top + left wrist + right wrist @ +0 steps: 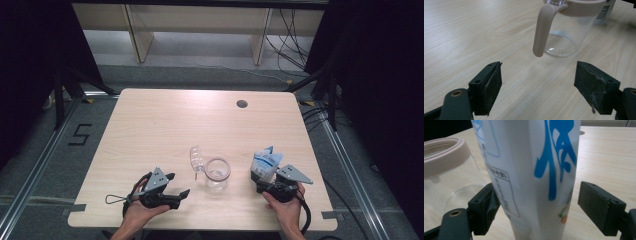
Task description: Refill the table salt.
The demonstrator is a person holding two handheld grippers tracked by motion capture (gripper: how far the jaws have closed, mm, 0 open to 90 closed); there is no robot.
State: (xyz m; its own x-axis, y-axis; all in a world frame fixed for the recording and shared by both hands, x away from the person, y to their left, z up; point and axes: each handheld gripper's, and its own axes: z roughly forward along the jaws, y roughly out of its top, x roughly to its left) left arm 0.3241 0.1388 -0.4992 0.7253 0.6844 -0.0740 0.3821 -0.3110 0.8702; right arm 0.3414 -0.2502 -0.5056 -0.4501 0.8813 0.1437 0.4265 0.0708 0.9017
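A clear glass jug (218, 174) with a pink rim stands at the table's front middle, and its clear lid (195, 158) is tipped up at its left. The jug's pink handle (541, 30) hangs just ahead of my left gripper (537, 85), which is open and empty. In the high view the left gripper (180, 184) lies left of the jug, pointing right. A white pouch with blue print (266, 164) stands right of the jug. The pouch (534, 175) rises between the jaws of my right gripper (536, 210), which is open: the left pad is near it and the right pad stands apart.
The wooden table (165, 125) has a round cable hole (242, 104) at the back right. Behind the jug the tabletop is bare wood. Cables lie on the floor to the right, and a "5" mark (80, 135) is taped on the floor to the left.
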